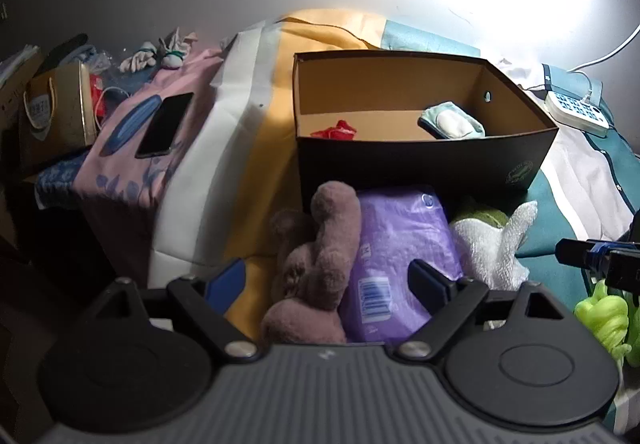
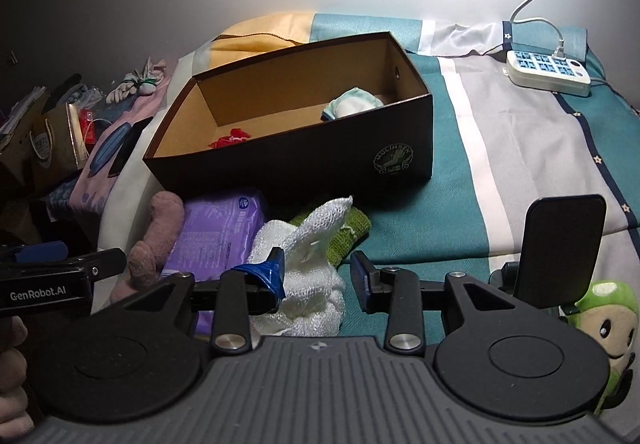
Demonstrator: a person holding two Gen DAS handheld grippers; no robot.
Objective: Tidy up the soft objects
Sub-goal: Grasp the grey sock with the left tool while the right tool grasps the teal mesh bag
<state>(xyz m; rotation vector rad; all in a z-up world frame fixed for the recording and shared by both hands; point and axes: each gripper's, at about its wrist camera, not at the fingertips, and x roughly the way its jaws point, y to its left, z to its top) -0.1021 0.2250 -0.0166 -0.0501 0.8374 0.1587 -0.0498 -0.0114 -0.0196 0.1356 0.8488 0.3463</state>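
A dark cardboard box [image 1: 420, 160] [image 2: 304, 168] stands open on the bed, holding a pale blue sock bundle [image 1: 452, 121] [image 2: 352, 103] and a red item [image 1: 336, 130] [image 2: 232, 137]. In front of it lie a brown plush toy [image 1: 320, 256] [image 2: 160, 236], a purple soft pack [image 1: 400, 244] [image 2: 220, 228], a white cloth [image 1: 496, 240] [image 2: 304, 276] and a green cloth [image 2: 348, 232]. My left gripper [image 1: 324, 278] is open around the brown plush and purple pack. My right gripper [image 2: 318, 276] is open over the white cloth.
A green plush [image 2: 604, 328] [image 1: 608, 320] lies at the right. A white power strip [image 2: 548, 72] [image 1: 576, 112] sits back right. A phone [image 1: 164, 124] rests on pink bedding at the left, beside a paper bag [image 1: 56, 116]. A striped sheet [image 2: 520, 172] covers the bed.
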